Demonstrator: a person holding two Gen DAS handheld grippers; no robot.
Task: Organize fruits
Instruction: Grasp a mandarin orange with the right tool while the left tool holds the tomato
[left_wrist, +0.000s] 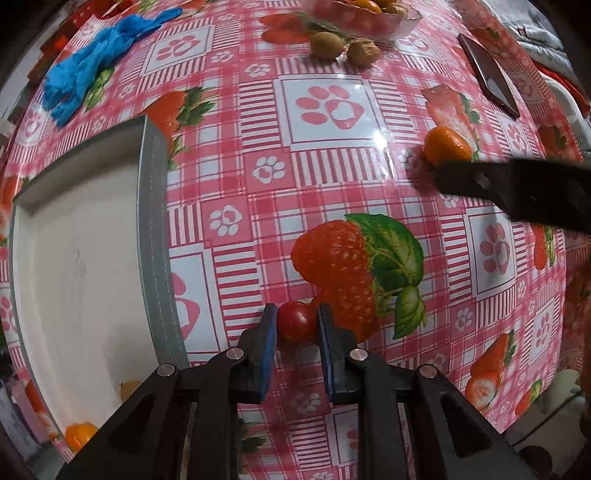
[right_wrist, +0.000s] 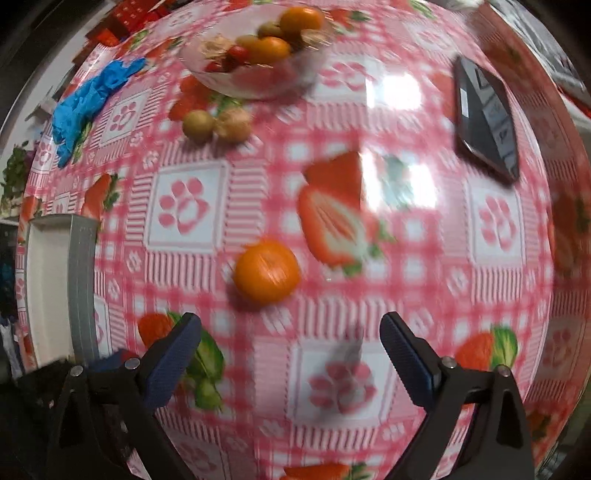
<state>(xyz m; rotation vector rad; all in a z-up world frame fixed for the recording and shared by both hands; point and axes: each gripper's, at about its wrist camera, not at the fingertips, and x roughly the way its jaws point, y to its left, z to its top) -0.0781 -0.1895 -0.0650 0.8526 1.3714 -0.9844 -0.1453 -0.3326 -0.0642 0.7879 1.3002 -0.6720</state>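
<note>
The left claw (left_wrist: 296, 328) is clamped on a small glossy red cherry tomato (left_wrist: 295, 320), its blue-padded fingers (left_wrist: 268, 341) pressing the fruit from either side above the pink checked oilcloth counter (left_wrist: 332, 177) with its printed strawberries and paw marks. Just to its left lies the shallow white rectangular tray with grey stitched sides (left_wrist: 151, 206), which already holds small orange fruits at its near end. The step in hand looks like carrying the tomato over the tray's wall and setting it inside. To do it well, keep the grip gentle, since a tomato this soft will split or squirt out under too much squeeze; lift enough to clear the grey wall, lower close to the tray floor, and part the fingers slowly so that the round fruit does not roll onto the others.

The right claw (right_wrist: 290, 354) stands wide apart with nothing between its pads, near a round orange mandarin (right_wrist: 266, 271) lying alone on the counter; this view is blurred. Before closing, it should centre over the mandarin and come down squarely.

Further off, the clear glass bowl of mixed fruit (right_wrist: 255, 79), two small greenish-brown round fruits (right_wrist: 216, 125) beside it, a crumpled blue glove (right_wrist: 86, 105) and a dark phone (right_wrist: 484, 118) are well clear of both claws.
</note>
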